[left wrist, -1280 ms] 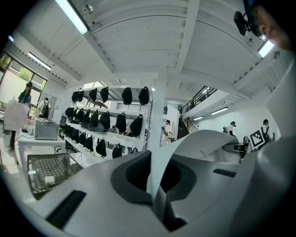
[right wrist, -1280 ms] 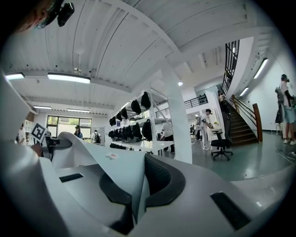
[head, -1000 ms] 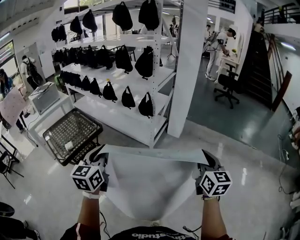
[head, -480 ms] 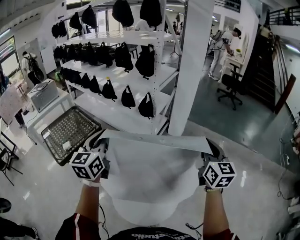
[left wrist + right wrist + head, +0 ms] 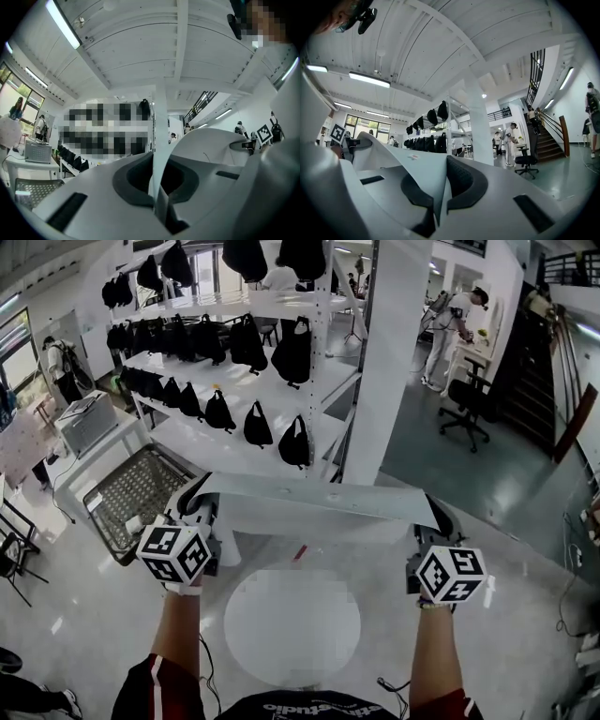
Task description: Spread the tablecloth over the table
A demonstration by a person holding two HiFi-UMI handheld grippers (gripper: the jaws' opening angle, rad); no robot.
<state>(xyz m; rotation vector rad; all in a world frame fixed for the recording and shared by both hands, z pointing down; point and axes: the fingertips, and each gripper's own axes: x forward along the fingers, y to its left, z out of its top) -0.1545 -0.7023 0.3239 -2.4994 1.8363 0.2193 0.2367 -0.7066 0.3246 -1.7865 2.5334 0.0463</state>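
- As seen from the head view, I hold the tablecloth [image 5: 319,501] up in the air. It shows as a stretched white band between my left gripper [image 5: 194,509] and my right gripper [image 5: 434,521], with one end in each.
- Same view: the band runs nearly level, a touch lower at the right end, and sits clear of the glossy floor [image 5: 525,615].
- Same view, background:
  - Beyond the cloth there is a white shelf rack [image 5: 281,465] hung with black bags [image 5: 296,444].
  - A white pillar [image 5: 384,381] stands just right of the rack.
  - A wire basket [image 5: 131,498] sits low at the left, and an office chair [image 5: 466,409] is far off to the right.
- Left gripper view: my left gripper's [image 5: 157,187] jaws are pressed together on the tablecloth [image 5: 157,159].
  - A thin strip of cloth stands up from between the dark pads [image 5: 136,176].
  - More cloth curves away to the right, toward the other gripper's marker cube [image 5: 265,133].
- Right gripper view: my right gripper's [image 5: 440,197] jaws are clamped on the tablecloth [image 5: 419,166].
  - The fold is nipped between the dark pads [image 5: 461,176].
  - From there the cloth sweeps left as a smooth sheet toward the left gripper's marker cube [image 5: 337,133].
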